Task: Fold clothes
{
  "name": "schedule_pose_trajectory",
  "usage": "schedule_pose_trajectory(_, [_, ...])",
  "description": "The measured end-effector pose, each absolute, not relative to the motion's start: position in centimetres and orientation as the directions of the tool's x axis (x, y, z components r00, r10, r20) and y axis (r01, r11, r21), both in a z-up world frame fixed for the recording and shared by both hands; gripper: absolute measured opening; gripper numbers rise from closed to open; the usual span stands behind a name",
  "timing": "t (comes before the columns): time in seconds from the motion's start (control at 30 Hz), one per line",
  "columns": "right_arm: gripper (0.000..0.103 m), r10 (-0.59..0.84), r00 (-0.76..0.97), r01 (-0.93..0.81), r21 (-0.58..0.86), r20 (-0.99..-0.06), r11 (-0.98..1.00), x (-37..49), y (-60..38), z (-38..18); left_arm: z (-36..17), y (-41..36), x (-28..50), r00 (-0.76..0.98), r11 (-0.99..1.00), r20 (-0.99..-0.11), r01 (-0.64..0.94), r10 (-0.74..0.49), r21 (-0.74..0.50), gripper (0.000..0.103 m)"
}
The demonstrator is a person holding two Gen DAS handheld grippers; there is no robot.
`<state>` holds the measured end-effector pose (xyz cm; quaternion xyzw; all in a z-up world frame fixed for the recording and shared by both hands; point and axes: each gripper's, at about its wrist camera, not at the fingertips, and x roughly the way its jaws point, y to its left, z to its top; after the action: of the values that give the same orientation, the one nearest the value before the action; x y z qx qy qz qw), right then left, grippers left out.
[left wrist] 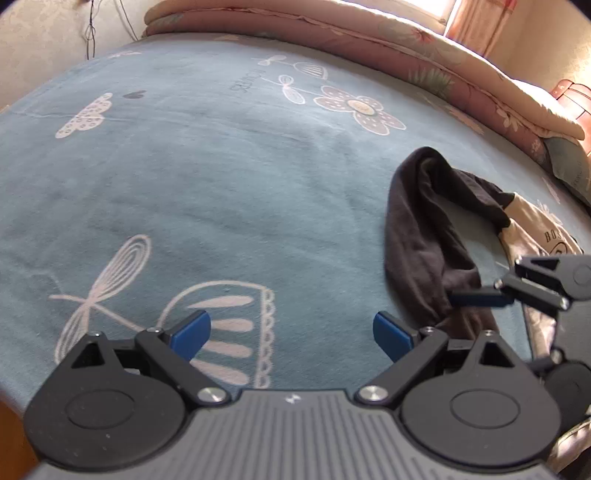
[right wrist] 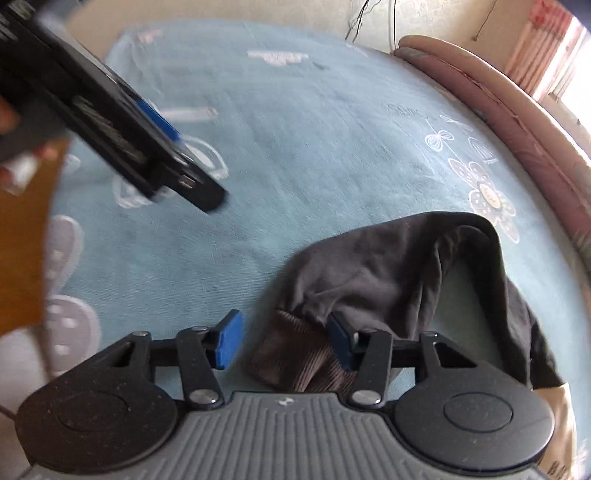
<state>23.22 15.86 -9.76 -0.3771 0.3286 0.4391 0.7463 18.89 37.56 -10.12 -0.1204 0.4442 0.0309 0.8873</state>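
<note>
From the left wrist view, the left gripper [left wrist: 291, 334] hangs over the bare blue bed sheet [left wrist: 221, 177], jaws wide and empty; the dark sleeve [left wrist: 417, 229] of a cream shirt [left wrist: 532, 229] lies to its right. From the right wrist view, the right gripper [right wrist: 284, 343] has its jaws spread around the ribbed cuff [right wrist: 299, 362], not yet pinching. I'd close squarely on the cuff, catching both layers, before lifting the sleeve.

A bed covered by a light blue sheet [left wrist: 229, 184] printed with white flowers carries a crumpled dark brown and cream garment [left wrist: 417, 236] and, along its far edge, a folded pink floral quilt [left wrist: 369, 33].
</note>
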Motion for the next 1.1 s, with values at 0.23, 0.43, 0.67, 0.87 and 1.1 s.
schedule_pose_trajectory(0.23, [0.031,0.372,0.389,-0.881,-0.222,-0.842,0.418,26.4,15.8,-9.7,-10.1,37.9,18.1,0.628,0.971,-0.776,-0.146,-0.058,-0.190,0.094])
schedule_pose_trajectory(0.43, [0.032,0.383,0.341,-0.882,-0.150,-0.859,0.447,27.4,15.6,-9.3,-10.3,38.1,17.8,0.643,0.963,-0.760,-0.134,-0.095,-0.233,0.095])
schedule_pose_trajectory(0.67, [0.062,0.430,0.331,-0.890,-0.127,-0.840,0.437,25.6,12.6,-7.0,-11.7,36.0,19.6,0.600,0.896,-0.743,-0.094,-0.297,-0.434,0.088])
schedule_pose_trajectory(0.87, [0.071,0.397,0.397,-0.839,-0.152,-0.828,0.522,24.7,6.4,-4.5,-13.0,33.9,21.3,0.549,0.796,-0.689,-0.069,-0.473,-0.601,0.082])
schedule_pose_trajectory(1.1, [0.074,0.367,0.443,-0.716,-0.077,-0.818,0.694,24.9,-1.0,-4.3,-14.8,33.1,23.0,0.523,0.646,-0.596,-0.108,-0.609,-0.755,0.082])
